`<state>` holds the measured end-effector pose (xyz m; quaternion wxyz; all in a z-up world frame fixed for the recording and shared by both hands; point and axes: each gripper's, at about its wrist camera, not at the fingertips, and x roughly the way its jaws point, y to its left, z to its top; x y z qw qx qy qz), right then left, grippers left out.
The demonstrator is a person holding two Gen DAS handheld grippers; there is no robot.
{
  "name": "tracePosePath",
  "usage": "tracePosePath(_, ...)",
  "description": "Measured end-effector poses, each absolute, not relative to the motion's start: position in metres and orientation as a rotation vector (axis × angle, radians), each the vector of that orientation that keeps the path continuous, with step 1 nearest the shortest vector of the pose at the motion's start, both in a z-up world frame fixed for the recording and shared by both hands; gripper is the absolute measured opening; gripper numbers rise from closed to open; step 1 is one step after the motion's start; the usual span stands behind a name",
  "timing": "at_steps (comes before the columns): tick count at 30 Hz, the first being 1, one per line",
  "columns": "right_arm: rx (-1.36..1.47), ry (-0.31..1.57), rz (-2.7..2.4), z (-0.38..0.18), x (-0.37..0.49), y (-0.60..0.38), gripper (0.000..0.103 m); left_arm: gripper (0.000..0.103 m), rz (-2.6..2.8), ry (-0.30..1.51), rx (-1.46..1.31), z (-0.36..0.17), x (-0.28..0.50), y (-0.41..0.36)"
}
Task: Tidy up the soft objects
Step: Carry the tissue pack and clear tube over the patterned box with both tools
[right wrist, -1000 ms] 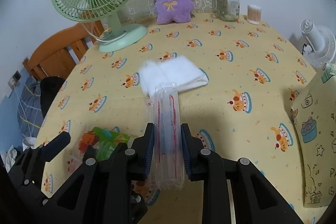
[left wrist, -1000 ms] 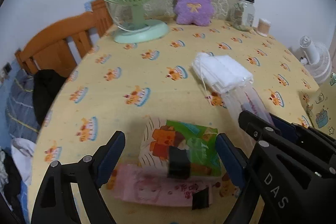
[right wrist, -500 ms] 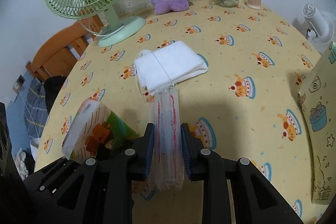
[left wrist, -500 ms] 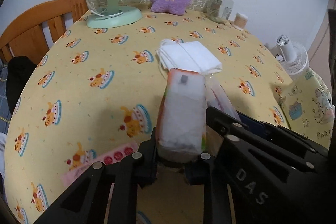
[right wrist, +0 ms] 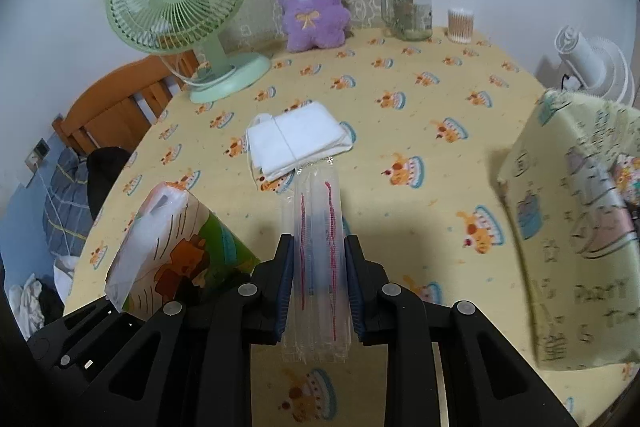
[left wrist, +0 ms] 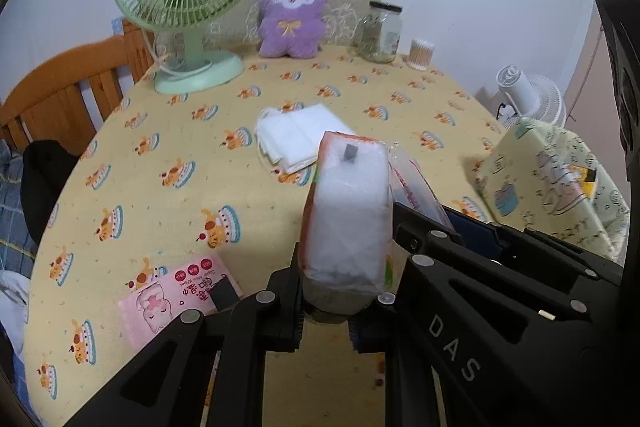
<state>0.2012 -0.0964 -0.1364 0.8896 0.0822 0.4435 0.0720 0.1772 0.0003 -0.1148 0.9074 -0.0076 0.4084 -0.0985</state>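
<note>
The big round table [left wrist: 168,163] has a yellow cloth with little cakes on it. A second ago the tissue pack [left wrist: 348,211] lay flat on a pink wipes pack [left wrist: 176,297]. Now the left gripper [left wrist: 326,311] has squeezed shut on it and lifted it up. The right gripper [right wrist: 318,287] stays clamped on a clear plastic packet [right wrist: 318,243], maybe holding masks. White folded masks [right wrist: 296,141] still wait on the table. So two soft things are ready to be put away.
</note>
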Motion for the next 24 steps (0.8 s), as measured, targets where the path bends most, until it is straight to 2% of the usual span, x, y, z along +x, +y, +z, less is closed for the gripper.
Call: tracePosePath(24, 0.121, 0.754, 0.168, -0.03, 0.152, -0.132, 0.028, 0.016, -0.202, 0.669, 0.039, -0.017, 0.126, -0.034)
